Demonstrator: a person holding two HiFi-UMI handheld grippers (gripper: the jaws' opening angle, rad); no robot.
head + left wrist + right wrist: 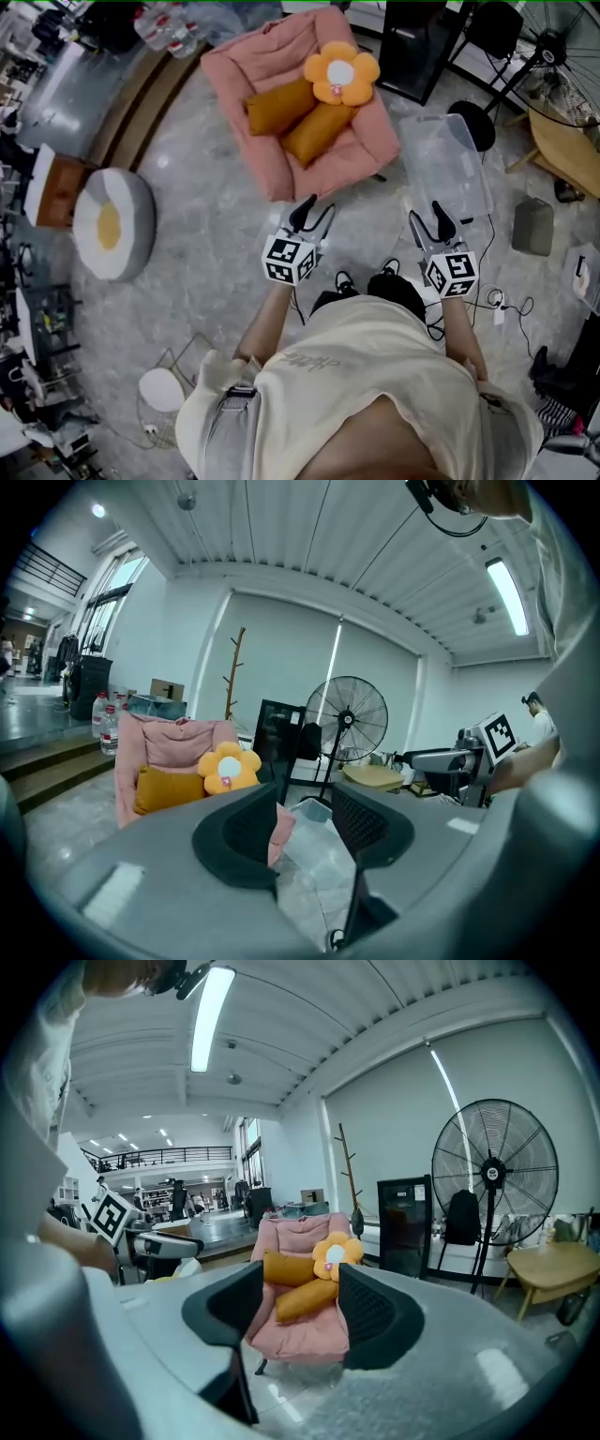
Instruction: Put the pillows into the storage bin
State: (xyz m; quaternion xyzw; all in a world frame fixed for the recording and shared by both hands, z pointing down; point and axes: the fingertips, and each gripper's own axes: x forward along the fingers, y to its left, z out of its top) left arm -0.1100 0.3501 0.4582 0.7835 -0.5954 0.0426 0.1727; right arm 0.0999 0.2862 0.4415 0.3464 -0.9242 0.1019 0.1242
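Left tongs [317, 208] and right tongs [427, 220], jaws parted with nothing between them, hang short of the orange pillows [298, 117] and flower pillow [341, 73] on the pink chair [277, 169] at top centre, where a shallow pinch could let one drop before the clear storage bin [441, 141] just right, cables [483, 303] crossing the glossy grey floor [216, 244].
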